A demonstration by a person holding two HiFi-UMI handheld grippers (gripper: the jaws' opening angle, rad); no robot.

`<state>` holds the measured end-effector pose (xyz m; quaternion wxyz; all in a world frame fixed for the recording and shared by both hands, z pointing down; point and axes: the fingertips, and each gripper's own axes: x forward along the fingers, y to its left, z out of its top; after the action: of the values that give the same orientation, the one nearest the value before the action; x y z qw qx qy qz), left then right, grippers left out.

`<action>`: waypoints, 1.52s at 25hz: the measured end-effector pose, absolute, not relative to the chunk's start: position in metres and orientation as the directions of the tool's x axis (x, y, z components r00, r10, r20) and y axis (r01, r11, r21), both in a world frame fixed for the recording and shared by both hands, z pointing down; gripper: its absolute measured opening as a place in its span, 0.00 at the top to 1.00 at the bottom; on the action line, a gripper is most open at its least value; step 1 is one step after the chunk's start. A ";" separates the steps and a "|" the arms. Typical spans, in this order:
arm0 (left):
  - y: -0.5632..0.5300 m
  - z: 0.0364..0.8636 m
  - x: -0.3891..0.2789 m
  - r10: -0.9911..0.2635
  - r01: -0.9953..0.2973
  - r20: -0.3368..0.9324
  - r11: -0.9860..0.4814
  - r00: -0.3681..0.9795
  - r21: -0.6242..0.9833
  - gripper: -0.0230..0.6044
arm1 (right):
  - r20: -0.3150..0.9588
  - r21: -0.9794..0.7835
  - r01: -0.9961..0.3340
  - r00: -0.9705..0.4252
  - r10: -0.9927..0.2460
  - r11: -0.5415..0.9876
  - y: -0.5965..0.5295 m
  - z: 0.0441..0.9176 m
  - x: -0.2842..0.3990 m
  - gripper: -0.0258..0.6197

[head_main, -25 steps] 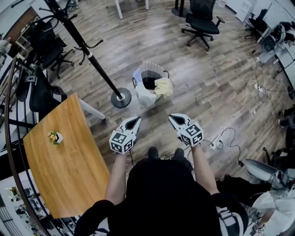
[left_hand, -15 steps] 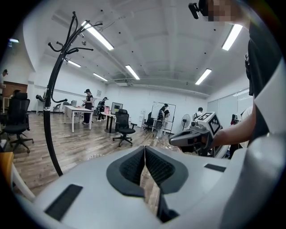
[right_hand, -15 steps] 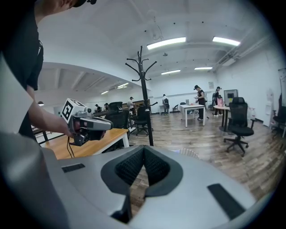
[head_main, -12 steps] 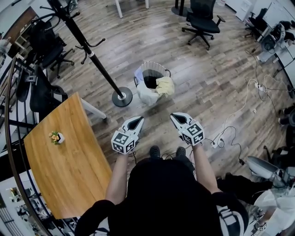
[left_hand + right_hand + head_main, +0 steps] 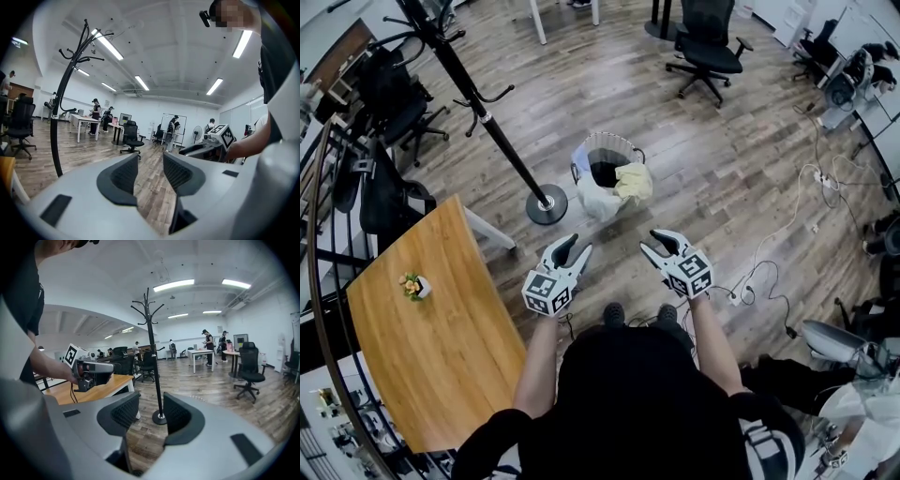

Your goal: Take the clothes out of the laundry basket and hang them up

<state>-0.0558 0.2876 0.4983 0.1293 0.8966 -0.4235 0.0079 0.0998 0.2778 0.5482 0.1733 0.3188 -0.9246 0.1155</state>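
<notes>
**Left gripper** — jaws have just been opening to a moderate gap, with nothing between them.

**Right gripper** — the same: jaws freshly parted and empty.

**White round mesh laundry basket** — stands on the wood floor ahead of both grippers, apart from them and near the black metal coat stand.

**Pale yellow garment** and **white garment** — both draped over the basket's near rim.

**Step judged:** approach and first pick. Step closer, lower one gripper onto an overhanging fold, pinch a thick bunch of cloth, and lift it clear of the rim before turning to the hooks.
</notes>
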 end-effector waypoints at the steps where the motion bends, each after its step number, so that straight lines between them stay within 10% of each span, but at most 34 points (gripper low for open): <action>1: 0.287 0.498 -0.057 -0.757 -0.761 0.125 -0.608 0.642 0.227 0.69 | 0.398 -0.100 -0.630 -0.735 -0.549 0.770 0.277 0.548 0.099 0.68; 38: 0.279 0.525 -0.103 -0.792 -0.804 0.178 -0.535 0.585 0.259 0.66 | 0.431 -0.131 -0.642 -0.723 -0.539 0.755 0.256 0.572 0.090 0.63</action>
<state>-0.1026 0.2794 0.5251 0.1579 0.8760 -0.4553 0.0196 0.0905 0.2558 0.5723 0.1870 0.3217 -0.9180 0.1370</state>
